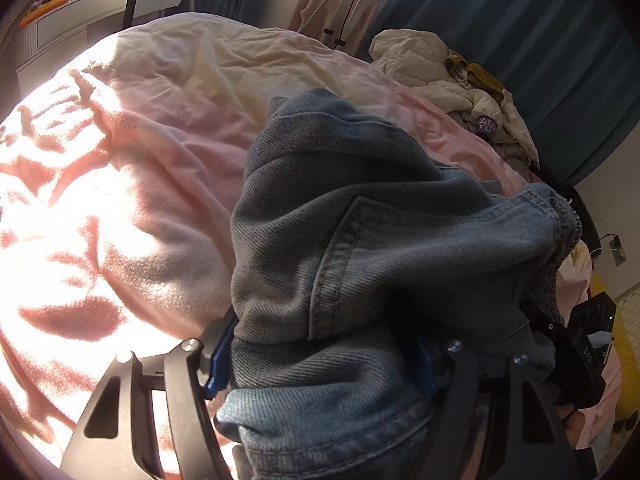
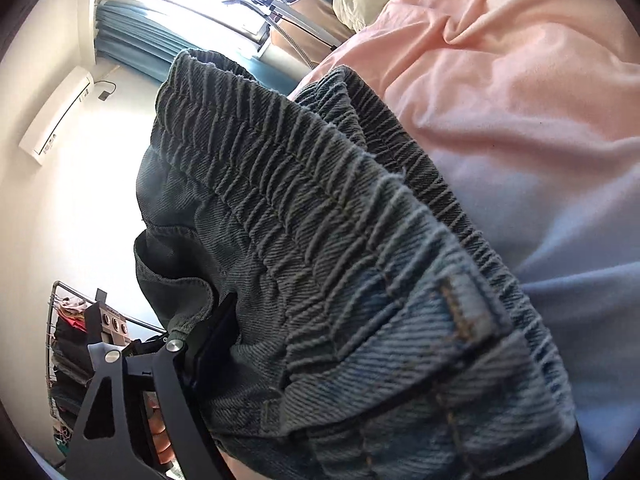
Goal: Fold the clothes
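The work surface is a bed covered by a pink blanket [image 1: 152, 168], sunlit at the left, with a cream duvet [image 1: 436, 76] heaped at the far right beside teal curtains [image 1: 532, 40]. Only the right wrist view shows a wall-mounted air conditioner [image 2: 56, 114] and a wire clothes rack [image 2: 66, 344]. The jeans [image 1: 360, 240] hang bunched above the blanket: the left gripper [image 1: 320, 364] is clamped on a thick denim fold, while the right gripper [image 2: 320, 360] has the elastic waistband [image 2: 280, 168] between its fingers, though its grip cannot be confirmed.

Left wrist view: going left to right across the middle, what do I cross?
Sunlit pink blanket → denim garment between the left tool's fingers → teal curtain at the right edge.
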{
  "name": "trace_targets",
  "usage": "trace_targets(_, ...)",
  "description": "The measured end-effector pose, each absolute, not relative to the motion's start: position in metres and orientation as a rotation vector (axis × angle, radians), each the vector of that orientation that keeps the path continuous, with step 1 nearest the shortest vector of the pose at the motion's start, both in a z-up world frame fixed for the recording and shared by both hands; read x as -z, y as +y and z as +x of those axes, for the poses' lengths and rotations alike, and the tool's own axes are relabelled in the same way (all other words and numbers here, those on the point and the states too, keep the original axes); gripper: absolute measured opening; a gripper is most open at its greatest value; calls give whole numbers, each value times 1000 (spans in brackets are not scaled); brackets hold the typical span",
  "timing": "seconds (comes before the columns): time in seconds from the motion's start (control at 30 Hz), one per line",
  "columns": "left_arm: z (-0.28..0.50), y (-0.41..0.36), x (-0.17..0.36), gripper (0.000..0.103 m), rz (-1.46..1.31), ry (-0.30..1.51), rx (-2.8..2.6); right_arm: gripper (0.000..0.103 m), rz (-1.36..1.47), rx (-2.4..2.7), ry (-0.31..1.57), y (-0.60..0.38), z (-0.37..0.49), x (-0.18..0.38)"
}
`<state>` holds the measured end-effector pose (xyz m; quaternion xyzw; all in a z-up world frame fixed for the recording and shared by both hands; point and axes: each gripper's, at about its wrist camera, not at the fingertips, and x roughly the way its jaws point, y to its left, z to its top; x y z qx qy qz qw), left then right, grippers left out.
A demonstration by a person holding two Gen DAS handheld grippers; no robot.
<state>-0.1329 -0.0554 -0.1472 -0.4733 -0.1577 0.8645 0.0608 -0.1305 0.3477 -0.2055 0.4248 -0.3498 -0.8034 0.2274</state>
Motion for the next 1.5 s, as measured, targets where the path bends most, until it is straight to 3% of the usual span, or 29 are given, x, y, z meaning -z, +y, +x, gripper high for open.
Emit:
trace_targets(0.23, -126, -44, 137, 54, -1383, -317, -2691, 69, 1183, 2304, -919, 353, -129, 200)
trace_targets(0.33, -124, -36, 132, 48, -1343, -258, -2731, 58, 1177, 2360, -883, 353, -126, 190)
trace_targets(0.53, -107, -32, 114, 39, -1253, -210, -2750, 45, 1155, 2461, -803, 356, -114, 160)
trace_targets(1.07, -37, -29, 44, 35, -1074, -270, -2694, 43, 1130, 2620, -744, 368, -56, 79)
trace_targets(1.5, 22, 42, -38, 35, -912, -186, -2627, 43, 955, 2735, -822, 372, 5, 20)
